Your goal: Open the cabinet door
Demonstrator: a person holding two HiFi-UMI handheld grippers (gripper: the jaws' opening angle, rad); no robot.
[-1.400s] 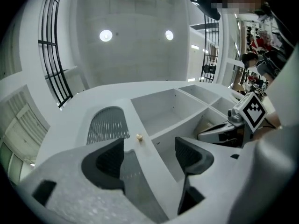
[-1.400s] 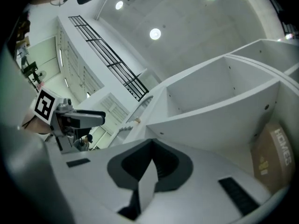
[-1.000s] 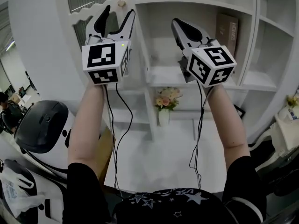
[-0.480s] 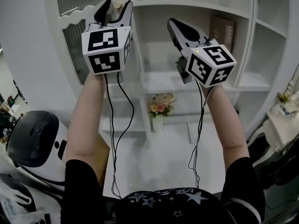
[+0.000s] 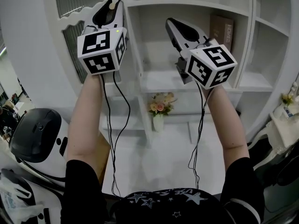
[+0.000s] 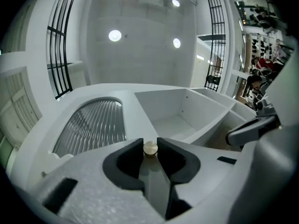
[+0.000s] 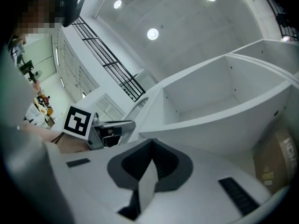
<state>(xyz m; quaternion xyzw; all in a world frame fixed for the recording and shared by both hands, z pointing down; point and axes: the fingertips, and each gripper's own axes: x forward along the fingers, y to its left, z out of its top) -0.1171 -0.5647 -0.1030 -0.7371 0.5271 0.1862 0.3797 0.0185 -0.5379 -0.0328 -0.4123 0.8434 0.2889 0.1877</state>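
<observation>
The white cabinet door (image 5: 77, 36) has a ribbed glass panel (image 6: 93, 122) and a small round cream knob (image 5: 111, 4) at its right edge. My left gripper (image 5: 111, 7) is raised to that knob, and its jaws are closing. In the left gripper view the knob (image 6: 150, 148) sits between the black pads (image 6: 133, 154), touched on both sides. My right gripper (image 5: 172, 23) hangs in front of the open shelf bay, apart from the door. Its jaws meet at the tips (image 7: 150, 148) and hold nothing.
Open white shelves (image 5: 187, 78) fill the right. A brown box (image 5: 222, 31) stands on an upper shelf and a vase of flowers (image 5: 159, 108) on a lower one. A white and black rounded machine (image 5: 35, 136) sits at the lower left.
My left gripper has risen to the knob, and its wide jaws have closed in around it. The right gripper has stayed where it was.
</observation>
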